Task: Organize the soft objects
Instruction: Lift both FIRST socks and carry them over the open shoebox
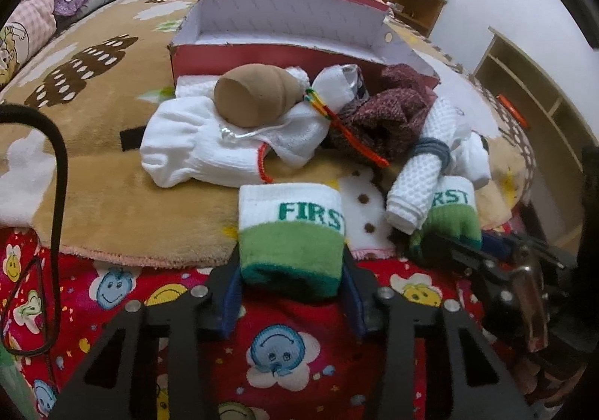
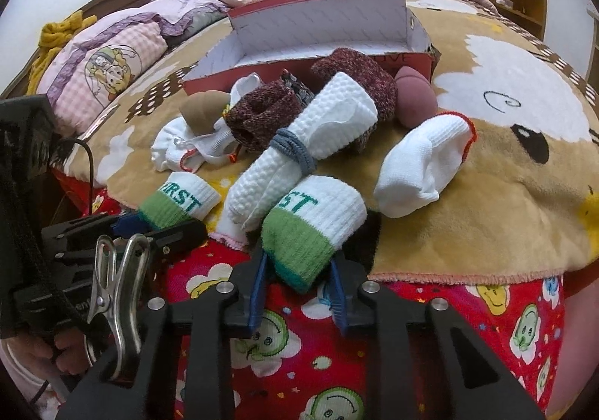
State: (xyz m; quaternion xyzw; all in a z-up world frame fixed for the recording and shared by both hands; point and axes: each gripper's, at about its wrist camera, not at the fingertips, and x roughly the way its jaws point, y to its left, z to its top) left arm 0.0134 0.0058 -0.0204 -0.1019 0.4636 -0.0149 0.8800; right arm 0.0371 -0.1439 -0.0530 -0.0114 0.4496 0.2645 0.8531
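Two green-and-white "FIRST" wristbands lie at the front edge of the tan blanket (image 1: 112, 165). My left gripper (image 1: 290, 270) is shut on one wristband (image 1: 292, 229), its blue pads pressing the green end from both sides. My right gripper (image 2: 298, 266) is shut on the other wristband (image 2: 314, 217) and squeezes its green end. Each view shows the other gripper too: the right gripper (image 1: 449, 251) with its wristband (image 1: 453, 217), and the left gripper (image 2: 149, 229) with its wristband (image 2: 179, 199). Behind them stands an open red box (image 1: 284, 56).
Between the wristbands and the box lie a white sock (image 1: 194, 150), a tan roll (image 1: 254, 97), a maroon knit piece (image 1: 378, 120), a white towel roll (image 2: 299, 146) bound with a grey band, a pink egg-shaped sponge (image 2: 415, 101) and another white sock (image 2: 423, 165). Pillows (image 2: 108, 68) lie left.
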